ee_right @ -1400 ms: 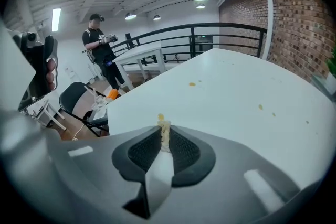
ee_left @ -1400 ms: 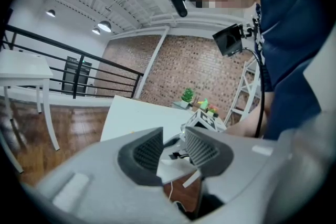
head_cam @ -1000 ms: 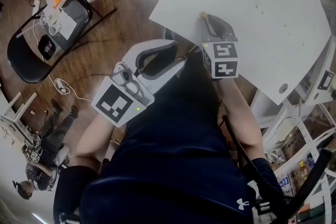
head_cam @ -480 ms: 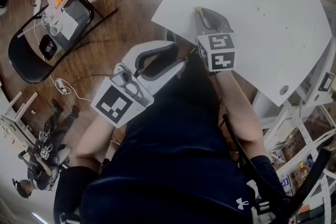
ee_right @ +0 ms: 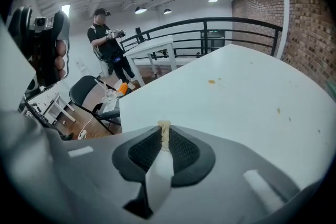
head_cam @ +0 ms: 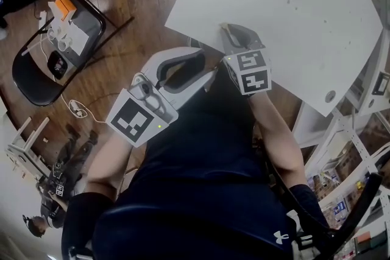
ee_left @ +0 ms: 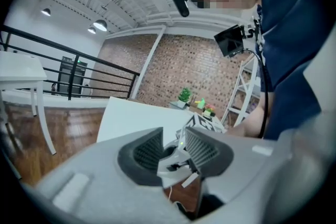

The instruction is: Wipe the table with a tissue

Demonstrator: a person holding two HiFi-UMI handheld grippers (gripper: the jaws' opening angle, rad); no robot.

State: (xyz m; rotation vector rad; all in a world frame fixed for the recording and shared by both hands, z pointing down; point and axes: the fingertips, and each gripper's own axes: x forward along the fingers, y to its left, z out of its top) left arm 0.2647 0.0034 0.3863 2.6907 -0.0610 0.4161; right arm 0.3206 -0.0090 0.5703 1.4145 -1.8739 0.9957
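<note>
The white desk fills the upper right of the head view, and the right gripper points down at the desk's near edge, close to its left corner. The left gripper is off the desk, over the wooden floor just beside that same edge.

In the right gripper view the fingers of the right gripper are pressed on the tissue. It is a narrow white strip that runs between the two pads. Its crumpled, yellowish tip sticks out a little past the fingertips, toward the desk. A few small brown spots lie further out on the desk.

In the left gripper view the fingers of the left gripper stand apart and hold nothing. Through the gap only the right gripper's marker cube shows.

In the head view the right fingers cover almost all of the tissue. No view shows clearly whether the tip touches the desk. The far side of the desk is cut off by the frame.
</note>
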